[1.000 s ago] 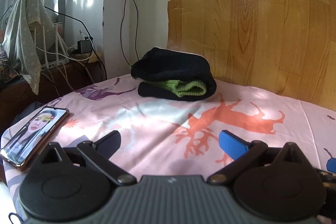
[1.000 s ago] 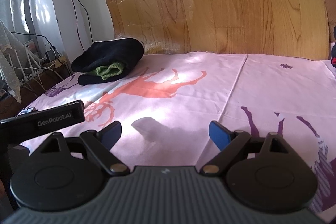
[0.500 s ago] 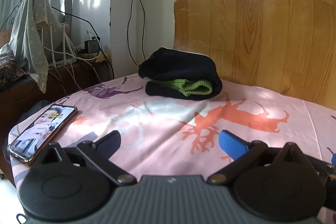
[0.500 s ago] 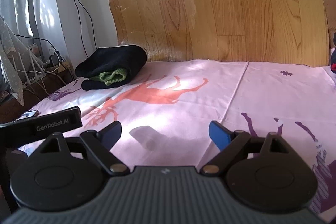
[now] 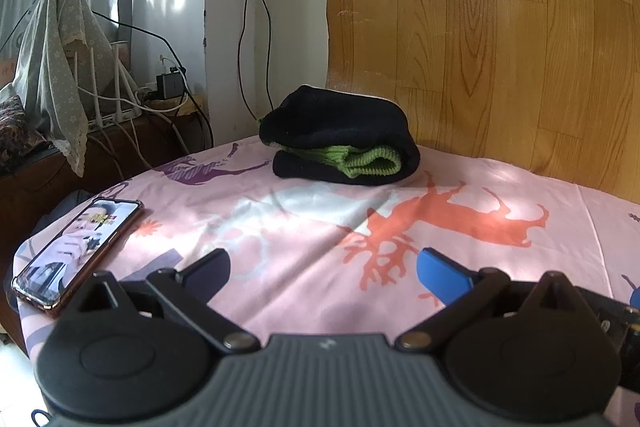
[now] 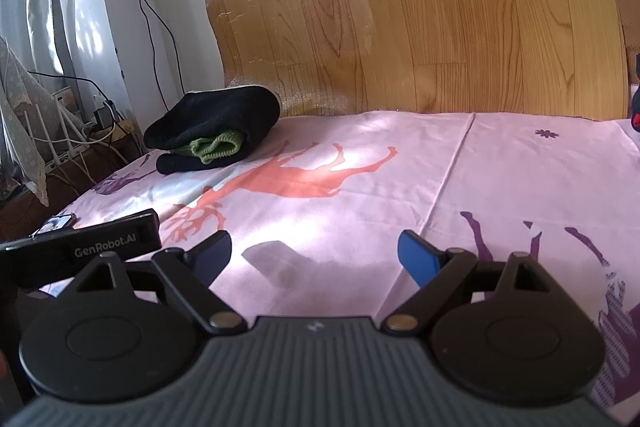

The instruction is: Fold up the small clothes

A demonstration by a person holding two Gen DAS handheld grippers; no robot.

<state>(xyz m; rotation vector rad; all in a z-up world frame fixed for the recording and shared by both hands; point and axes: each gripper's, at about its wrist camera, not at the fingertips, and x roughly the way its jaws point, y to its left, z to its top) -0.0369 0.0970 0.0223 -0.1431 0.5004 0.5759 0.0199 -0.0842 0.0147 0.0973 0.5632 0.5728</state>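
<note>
Lying folded on the bedsheet (image 5: 304, 227), black garment (image 5: 340, 135); both grippers' fingers spread, empty

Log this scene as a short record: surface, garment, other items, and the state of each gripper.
surface: pink sheet with animal prints, wood-grain panel behind
garment: black folded garment with green knit trim, lying at the far edge of the sheet
phone: phone, screen lit, at the sheet's left edge
left gripper: open, empty, apart from the garment
right gripper: open, empty, above bare sheet
</note>
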